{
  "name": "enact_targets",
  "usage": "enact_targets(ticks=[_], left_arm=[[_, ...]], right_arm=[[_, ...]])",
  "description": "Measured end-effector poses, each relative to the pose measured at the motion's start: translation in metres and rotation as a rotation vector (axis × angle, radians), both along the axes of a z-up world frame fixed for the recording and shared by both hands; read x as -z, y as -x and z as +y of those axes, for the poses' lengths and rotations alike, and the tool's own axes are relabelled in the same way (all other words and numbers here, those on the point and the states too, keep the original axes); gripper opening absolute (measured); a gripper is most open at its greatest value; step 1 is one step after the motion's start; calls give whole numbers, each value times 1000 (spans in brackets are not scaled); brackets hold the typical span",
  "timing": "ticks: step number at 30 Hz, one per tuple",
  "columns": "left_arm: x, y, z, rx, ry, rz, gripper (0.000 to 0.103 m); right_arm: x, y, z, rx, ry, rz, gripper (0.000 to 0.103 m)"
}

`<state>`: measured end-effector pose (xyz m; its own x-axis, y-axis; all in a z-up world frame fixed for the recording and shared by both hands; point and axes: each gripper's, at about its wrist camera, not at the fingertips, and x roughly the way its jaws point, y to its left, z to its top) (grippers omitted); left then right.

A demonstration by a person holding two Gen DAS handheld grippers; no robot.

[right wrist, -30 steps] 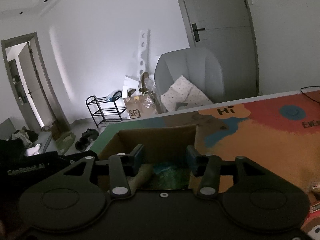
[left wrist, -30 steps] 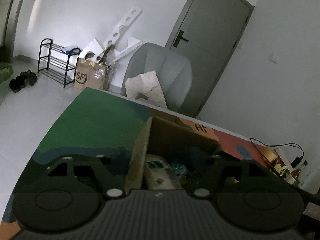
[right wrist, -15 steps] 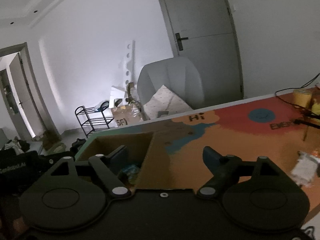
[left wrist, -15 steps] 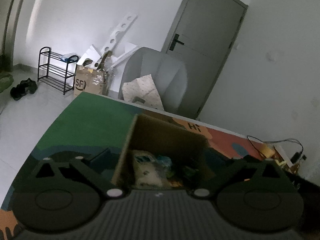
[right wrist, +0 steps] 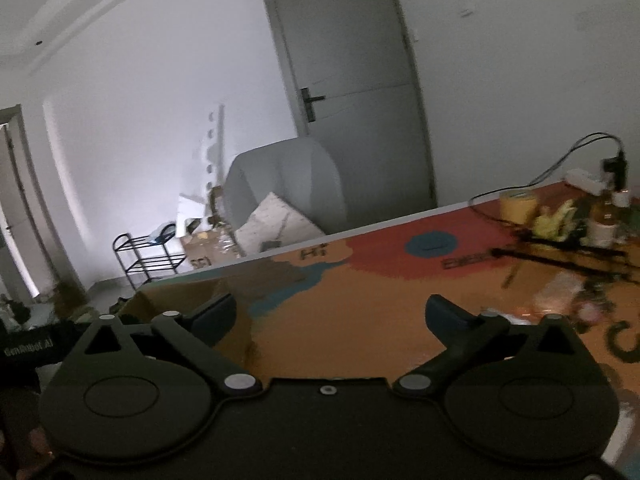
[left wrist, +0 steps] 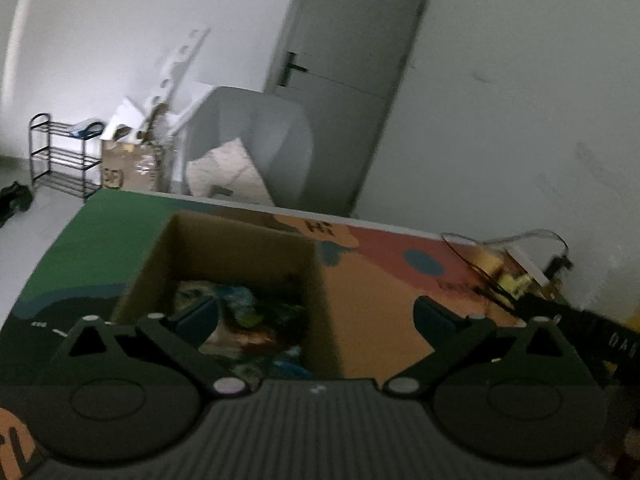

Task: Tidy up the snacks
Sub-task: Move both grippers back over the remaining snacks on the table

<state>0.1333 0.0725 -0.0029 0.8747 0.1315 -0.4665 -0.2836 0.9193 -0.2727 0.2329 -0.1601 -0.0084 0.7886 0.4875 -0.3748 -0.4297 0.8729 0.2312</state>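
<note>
Cardboard box point(left wrist: 224, 268) sits at left of the colourful table mat point(right wrist: 360, 312), snack packets point(left wrist: 240, 312) heaped inside. Left gripper point(left wrist: 316, 320) hangs over the box's right wall, jaws wide, nothing between. Right gripper point(right wrist: 332, 320), jaws just opened wide and empty, faces loose snacks point(right wrist: 560, 292) far right. Likely between drops; next move: reach right, close on one packet.

snacks point(left wrist: 240, 320) apparently in box point(left wrist: 236, 240), on table point(left wrist: 380, 312)
</note>
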Motion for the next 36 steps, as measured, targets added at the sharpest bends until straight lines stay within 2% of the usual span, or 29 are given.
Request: enact_targets(ticks=[4, 13, 19, 36], left_arm=[[0, -3, -19, 39, 20, -3, 103], [-2, -15, -56, 141, -1, 3, 103], [6, -21, -77, 195, -13, 15, 103], [43, -65, -124, 297, -3, 99, 100]], right_arm=[[-6, 5, -23, 38, 12, -9, 103], [2, 6, -66, 86, 21, 29, 103], [11, 8, -83, 98, 58, 56, 103], [47, -15, -116, 122, 21, 135, 102]])
